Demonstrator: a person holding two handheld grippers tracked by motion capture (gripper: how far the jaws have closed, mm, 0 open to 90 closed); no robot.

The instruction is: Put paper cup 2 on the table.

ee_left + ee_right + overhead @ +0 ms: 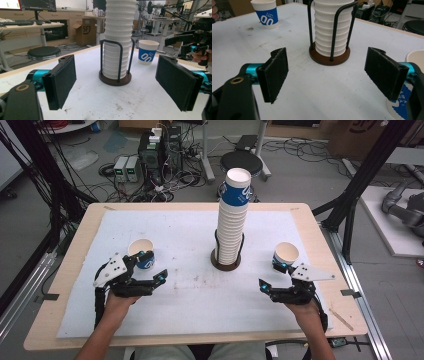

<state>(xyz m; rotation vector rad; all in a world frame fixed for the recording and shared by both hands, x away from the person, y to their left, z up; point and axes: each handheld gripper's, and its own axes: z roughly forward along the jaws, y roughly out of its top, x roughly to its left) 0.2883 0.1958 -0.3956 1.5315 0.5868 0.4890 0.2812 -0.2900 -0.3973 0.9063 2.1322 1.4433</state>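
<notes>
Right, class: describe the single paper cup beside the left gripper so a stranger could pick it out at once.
Start at the tall cup stack in its wire holder mid-table. Look toward the left gripper: a lone paper cup stands upright against it. Unlike the other loose cup, it sits on the table's left side.

Overhead plus two low views, sharing cup stack (232,220)

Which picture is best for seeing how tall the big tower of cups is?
The high view: the cup stack shows whole there, from the holder's brown base up to the top cup's rim. The left gripper view and right gripper view cut off its top.
</notes>
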